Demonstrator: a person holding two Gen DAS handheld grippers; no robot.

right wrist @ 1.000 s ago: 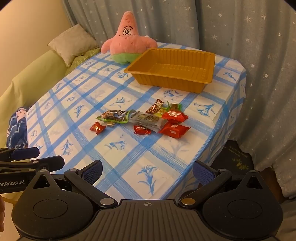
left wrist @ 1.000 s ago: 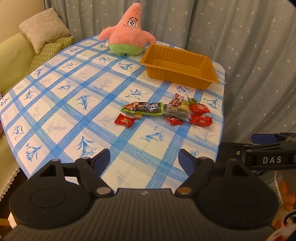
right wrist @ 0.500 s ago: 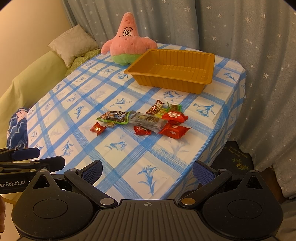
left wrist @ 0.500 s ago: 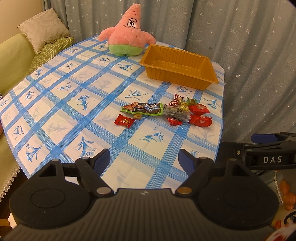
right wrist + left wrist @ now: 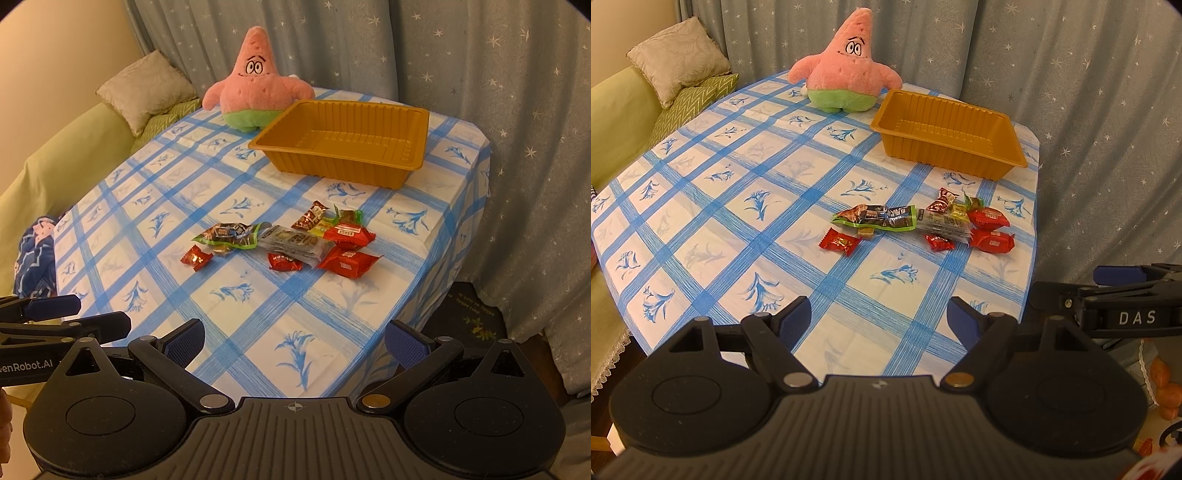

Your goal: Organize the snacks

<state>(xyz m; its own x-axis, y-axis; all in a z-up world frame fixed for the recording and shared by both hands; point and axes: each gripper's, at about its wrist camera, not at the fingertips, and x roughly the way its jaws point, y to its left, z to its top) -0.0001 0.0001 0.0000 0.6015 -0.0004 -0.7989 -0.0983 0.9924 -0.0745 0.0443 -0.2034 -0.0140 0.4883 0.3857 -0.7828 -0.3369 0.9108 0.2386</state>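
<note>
The snacks (image 5: 284, 242) lie in a loose, overlapping cluster on the checked tablecloth (image 5: 184, 206), near its right edge and well short of the empty orange tray (image 5: 406, 173). We hold the left gripper (image 5: 879, 314) and right gripper (image 5: 293, 338) above the near edge, fingers spread, gripping nothing. Overlapping wrappers risk a double pick or a packet sliding off the edge; compared with the earlier frames, nothing has visibly shifted.

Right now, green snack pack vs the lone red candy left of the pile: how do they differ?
The green snack pack is long and flat; the lone red candy is short, with twisted ends. The pack touches the pile, and the candy lies nearer the grippers, apart from it. Both lie on the tablecloth, outside the tray.
</note>
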